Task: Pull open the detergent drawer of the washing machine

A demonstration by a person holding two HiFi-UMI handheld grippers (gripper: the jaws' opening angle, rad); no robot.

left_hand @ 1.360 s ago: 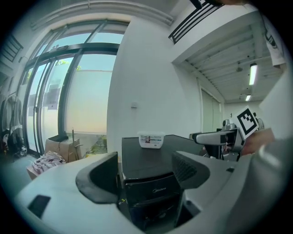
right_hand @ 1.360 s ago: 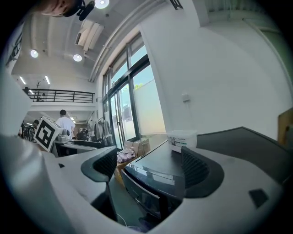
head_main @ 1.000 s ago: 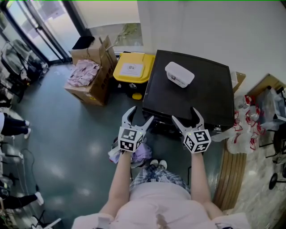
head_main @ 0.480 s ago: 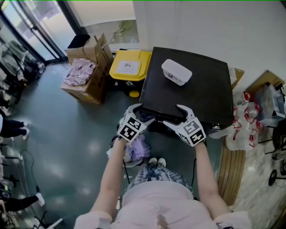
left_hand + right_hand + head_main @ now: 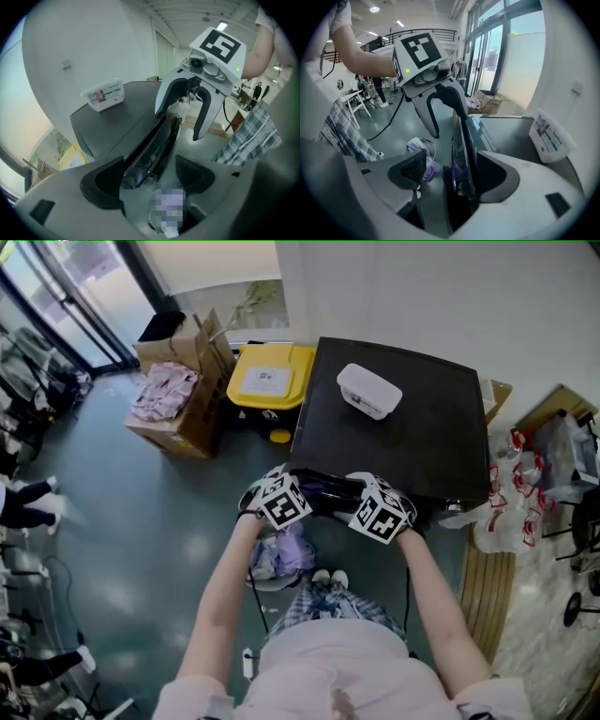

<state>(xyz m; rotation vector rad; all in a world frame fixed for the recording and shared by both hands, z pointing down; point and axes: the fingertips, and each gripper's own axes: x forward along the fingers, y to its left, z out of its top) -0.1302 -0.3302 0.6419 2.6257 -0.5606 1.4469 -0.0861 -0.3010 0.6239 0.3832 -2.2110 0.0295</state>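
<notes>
Hovering both tongs at the black washing machine's [image 5: 394, 427] top front edge. My left gripper [image 5: 149, 174] gapes open astride the front panel [image 5: 152, 145]. My right gripper [image 5: 450, 171] is open too, its jaws just closing around the panel. I can't pick out the detergent drawer there.

Beneath us the glossy grey-green floor [image 5: 141, 521] carries a black washing machine [image 5: 431, 442] with a white lidded tub [image 5: 368, 390] on its flat top, a yellow bin [image 5: 272, 381], an open cardboard box [image 5: 195, 423] and a heap of lilac laundry [image 5: 281, 557].
</notes>
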